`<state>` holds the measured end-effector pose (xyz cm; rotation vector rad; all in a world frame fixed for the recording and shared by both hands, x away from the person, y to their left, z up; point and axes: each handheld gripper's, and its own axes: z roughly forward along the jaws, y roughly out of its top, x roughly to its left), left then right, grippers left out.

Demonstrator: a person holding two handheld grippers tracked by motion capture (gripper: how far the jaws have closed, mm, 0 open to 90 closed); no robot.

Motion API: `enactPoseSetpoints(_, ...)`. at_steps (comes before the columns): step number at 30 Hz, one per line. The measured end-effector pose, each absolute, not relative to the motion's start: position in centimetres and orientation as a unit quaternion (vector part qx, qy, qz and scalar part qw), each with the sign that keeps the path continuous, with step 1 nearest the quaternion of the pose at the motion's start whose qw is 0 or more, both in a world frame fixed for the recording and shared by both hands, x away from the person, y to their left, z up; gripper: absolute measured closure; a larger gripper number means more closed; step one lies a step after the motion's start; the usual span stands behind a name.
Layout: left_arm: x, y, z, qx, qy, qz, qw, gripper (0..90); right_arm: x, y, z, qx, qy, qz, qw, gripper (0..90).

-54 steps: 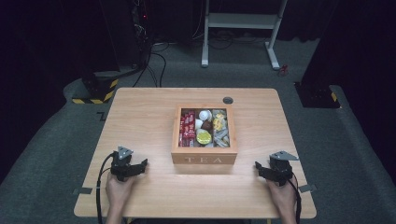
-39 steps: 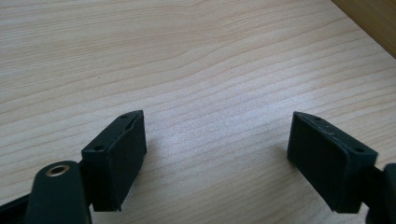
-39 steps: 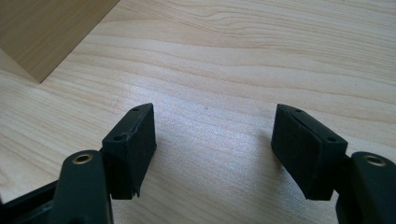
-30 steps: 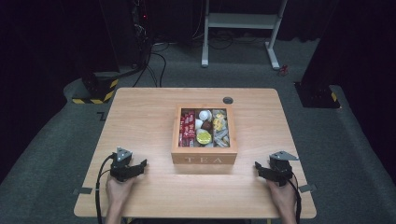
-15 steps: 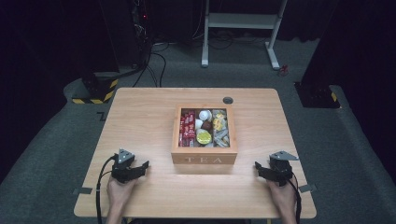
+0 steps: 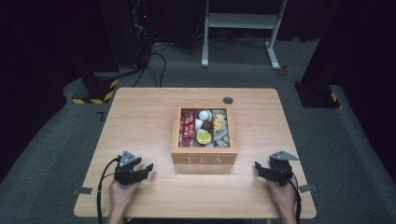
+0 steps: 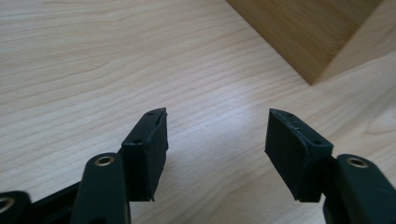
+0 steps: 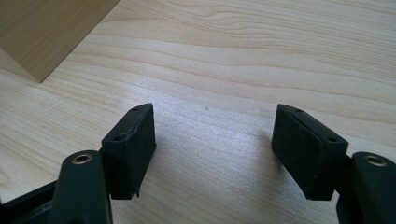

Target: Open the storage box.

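Both hand-held grippers (image 6: 148, 169) (image 6: 258, 168) gape empty; left closing; tea box (image 6: 204, 159) cropped in gripper views.

The left gripper (image 6: 148, 169), just left of the tea box (image 6: 204, 158), has been closing its jaws a little, nothing between them.

The place looks like a lab or recording studio rather than a home. A lone wooden table (image 6: 140, 121) stands on grey carpet (image 6: 56, 154), ringed by dark walls or black drapes. Behind it, cables (image 6: 152, 65) trail across the floor from a dark rack with a small red light (image 6: 144, 16). A white metal stand (image 6: 243, 28) rises at the back. Black bases with yellow-and-black hazard stripes (image 6: 100, 91) sit at the left and right. Tape marks (image 6: 82, 191) lie on the carpet by the table's near corners.
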<state>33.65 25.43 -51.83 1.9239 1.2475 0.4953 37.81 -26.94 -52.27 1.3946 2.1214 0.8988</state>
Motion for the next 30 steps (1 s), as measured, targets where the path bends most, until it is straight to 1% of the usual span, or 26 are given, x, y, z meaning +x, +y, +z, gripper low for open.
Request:
enactPoseSetpoints(4, 33.2, 24.7, -51.4, 0.759, 0.474, 0.191, 0.403, 43.5, 37.8, -26.9, -52.3, 0.505, 0.768, 0.325, 0.222, 30.3)
enactPoseSetpoints(13, 32.4, 23.0, -50.9, 0.770, 0.444, 0.175, 0.424, 47.4, 37.8, -26.9, -52.3, 0.505, 0.768, 0.325, 0.222, 30.4)
enactPoseSetpoints(23, 32.0, 20.8, -50.7, 0.791, 0.405, 0.172, 0.426, 51.5, 37.8, -26.9, -52.3, 0.504, 0.768, 0.326, 0.223, 30.3)
enactPoseSetpoints(30, 32.2, 19.2, -50.7, 0.802, 0.385, 0.159, 0.429, 53.9, 37.8, -26.9, -52.3, 0.505, 0.768, 0.325, 0.223, 30.3)
